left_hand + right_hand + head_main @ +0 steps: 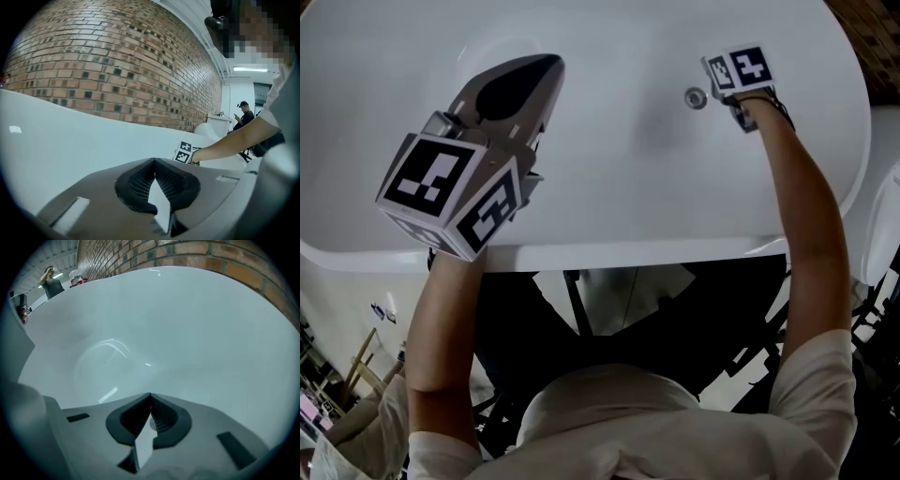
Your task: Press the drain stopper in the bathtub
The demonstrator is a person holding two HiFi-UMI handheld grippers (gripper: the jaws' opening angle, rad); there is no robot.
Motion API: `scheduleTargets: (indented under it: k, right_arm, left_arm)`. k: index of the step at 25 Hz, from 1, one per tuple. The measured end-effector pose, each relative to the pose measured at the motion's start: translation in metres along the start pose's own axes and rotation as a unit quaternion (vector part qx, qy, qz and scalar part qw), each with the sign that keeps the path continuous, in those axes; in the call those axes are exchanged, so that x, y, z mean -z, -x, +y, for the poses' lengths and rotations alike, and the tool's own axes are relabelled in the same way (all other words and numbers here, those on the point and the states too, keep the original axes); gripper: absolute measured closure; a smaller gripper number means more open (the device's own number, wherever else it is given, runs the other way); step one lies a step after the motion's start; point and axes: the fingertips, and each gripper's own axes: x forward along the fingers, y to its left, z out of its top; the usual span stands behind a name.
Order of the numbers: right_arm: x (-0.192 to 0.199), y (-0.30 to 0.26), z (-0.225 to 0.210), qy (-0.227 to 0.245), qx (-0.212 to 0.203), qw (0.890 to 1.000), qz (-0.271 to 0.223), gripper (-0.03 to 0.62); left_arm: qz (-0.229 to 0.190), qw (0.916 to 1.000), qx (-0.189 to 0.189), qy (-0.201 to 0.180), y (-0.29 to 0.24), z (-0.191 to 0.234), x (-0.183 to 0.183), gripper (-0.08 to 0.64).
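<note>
**Right gripper held by the drain stopper**

The right gripper [744,111] is held low inside the white bathtub [619,206], just beside the round drain stopper [697,97] on the tub floor. Its jaws are pressed together on nothing. The left gripper [546,66] is held over the tub's left part, with its jaws likewise met at the tips.

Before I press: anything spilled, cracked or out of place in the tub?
Nothing stands out. The tub shows no spill or crack, the stopper sits in place, and the left gripper and right gripper are shut, empty.
</note>
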Motion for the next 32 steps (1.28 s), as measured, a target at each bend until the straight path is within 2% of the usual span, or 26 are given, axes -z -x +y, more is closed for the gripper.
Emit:
scheduleTargets:
  k: [11, 22, 32]
  right_arm:
    - [0.045, -0.063, -0.017, -0.038, -0.017, 0.998, 0.054, 0.577]
    - [0.089, -0.11, -0.02, -0.052, -0.029, 0.991, 0.117, 0.577]
    - [0.135, -0.149, -0.018, -0.082, -0.043, 0.977, 0.19, 0.577]
  left_arm:
    - [0.048, 0.9976, -0.01, 0.05, -0.016, 0.003, 0.031, 0.554]
    - [0.101, 0.994, -0.015, 0.039, -0.016, 0.0, 0.05, 0.554]
    - [0.12, 0.9922, -0.008, 0.033, -0.015, -0.001, 0.05, 0.554]
